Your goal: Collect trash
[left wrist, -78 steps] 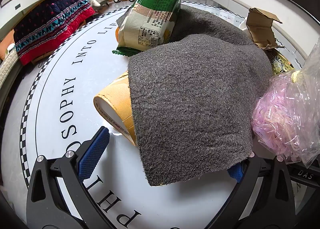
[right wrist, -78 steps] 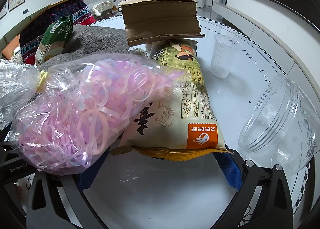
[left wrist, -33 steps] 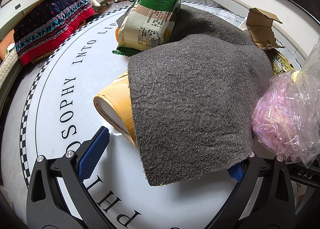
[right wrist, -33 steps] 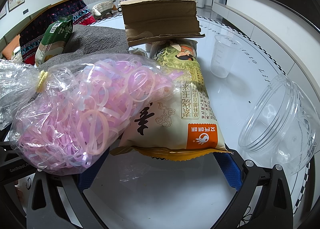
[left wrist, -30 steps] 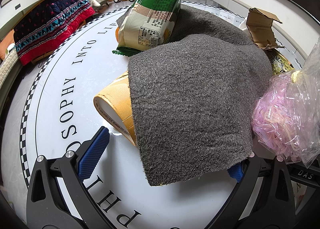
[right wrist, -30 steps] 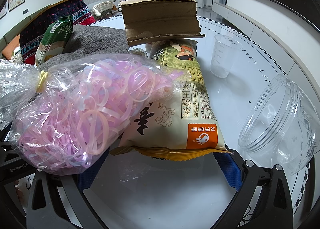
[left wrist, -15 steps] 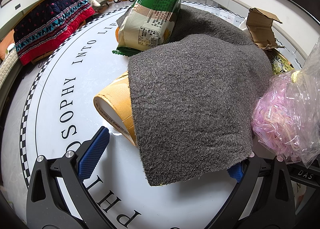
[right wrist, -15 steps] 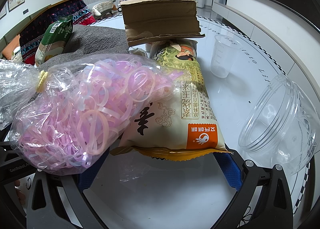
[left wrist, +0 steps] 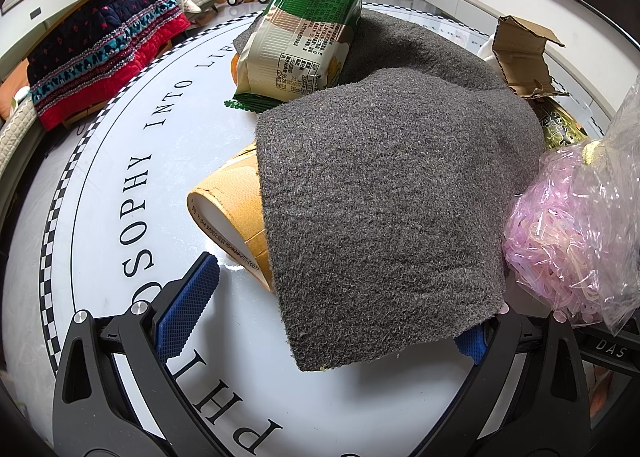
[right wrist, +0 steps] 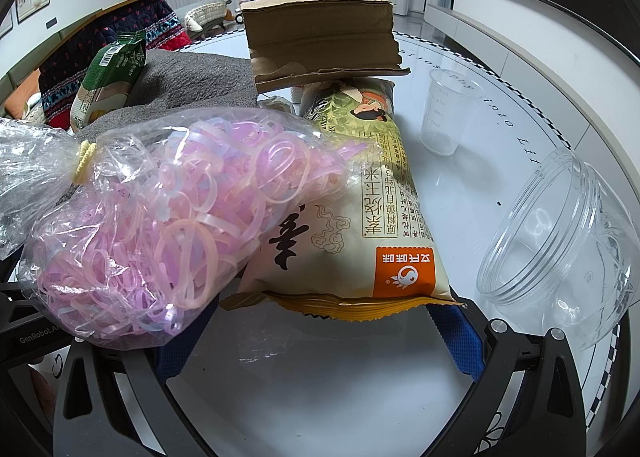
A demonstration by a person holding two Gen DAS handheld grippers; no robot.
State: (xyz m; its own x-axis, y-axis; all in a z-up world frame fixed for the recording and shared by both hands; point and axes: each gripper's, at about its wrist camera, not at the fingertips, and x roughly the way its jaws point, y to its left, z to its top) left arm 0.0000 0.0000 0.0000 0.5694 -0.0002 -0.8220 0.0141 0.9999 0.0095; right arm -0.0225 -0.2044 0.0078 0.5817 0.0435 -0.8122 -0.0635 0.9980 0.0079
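The white round table (left wrist: 100, 185) has big black letters, "SOPHY INTO LI". Both grippers' jaws are spread wide, holding nothing. A fuzzy grey cloth (left wrist: 384, 193) covers an orange paper cup (left wrist: 232, 201). At 12 o'clock leans a shiny green snack bag (left wrist: 304, 29) with a barcode. The right gripper (right wrist: 320, 333) faces a crinkly yellow snack bag (right wrist: 360, 213) with Chinese writing

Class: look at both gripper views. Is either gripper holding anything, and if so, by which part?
Nothing is held. The left gripper is open around the edge of the grey cloth; the right gripper is open at the snack bag.
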